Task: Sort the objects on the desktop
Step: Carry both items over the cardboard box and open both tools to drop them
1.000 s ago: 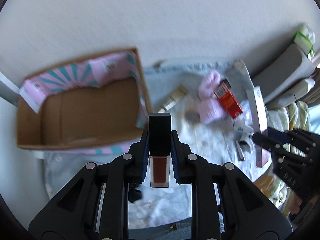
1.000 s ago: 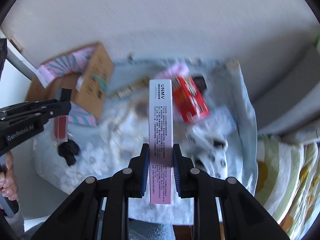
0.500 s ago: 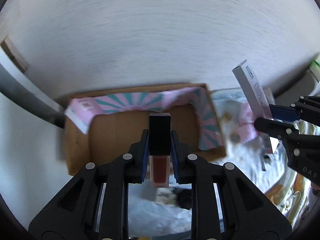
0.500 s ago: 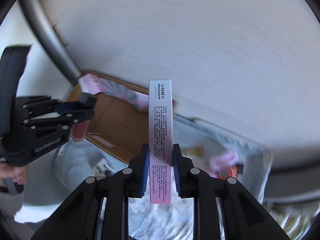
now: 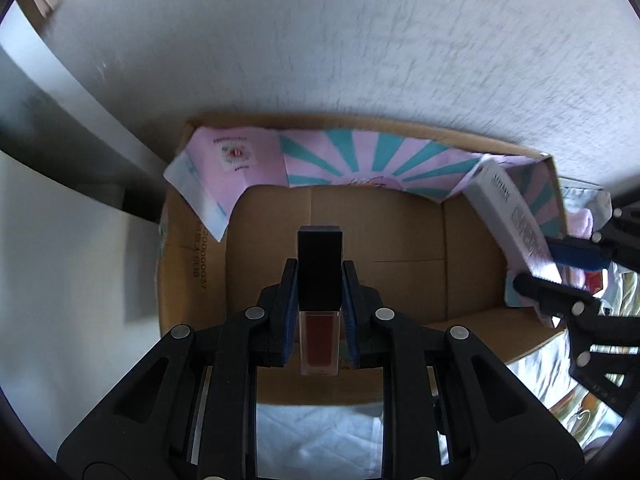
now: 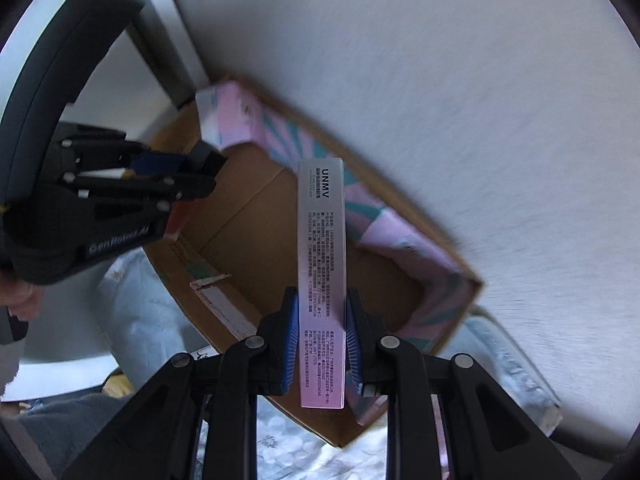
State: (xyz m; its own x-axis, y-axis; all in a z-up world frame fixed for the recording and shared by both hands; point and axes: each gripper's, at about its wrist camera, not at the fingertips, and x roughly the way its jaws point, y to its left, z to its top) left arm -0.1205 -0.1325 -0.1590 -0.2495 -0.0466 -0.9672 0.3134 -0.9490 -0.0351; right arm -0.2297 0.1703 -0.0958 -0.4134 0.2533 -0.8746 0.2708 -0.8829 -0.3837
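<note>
I have both loads over the empty cardboard box (image 5: 400, 280), nothing dropped yet: my left hand-held gripper (image 5: 320, 304) clamps the lip tint (image 5: 320, 300), my right hand-held gripper (image 6: 321, 340) clamps the long carton (image 6: 321, 280).

White textured wall (image 5: 360, 48) fills background. Grey metal bar (image 5: 60, 112) runs diagonally along wall, lower left of it. Pale blue crumpled cloth (image 6: 136, 300) lies below wall. Yellow-green patterned fabric (image 5: 592, 412) beside cloth, far right.
</note>
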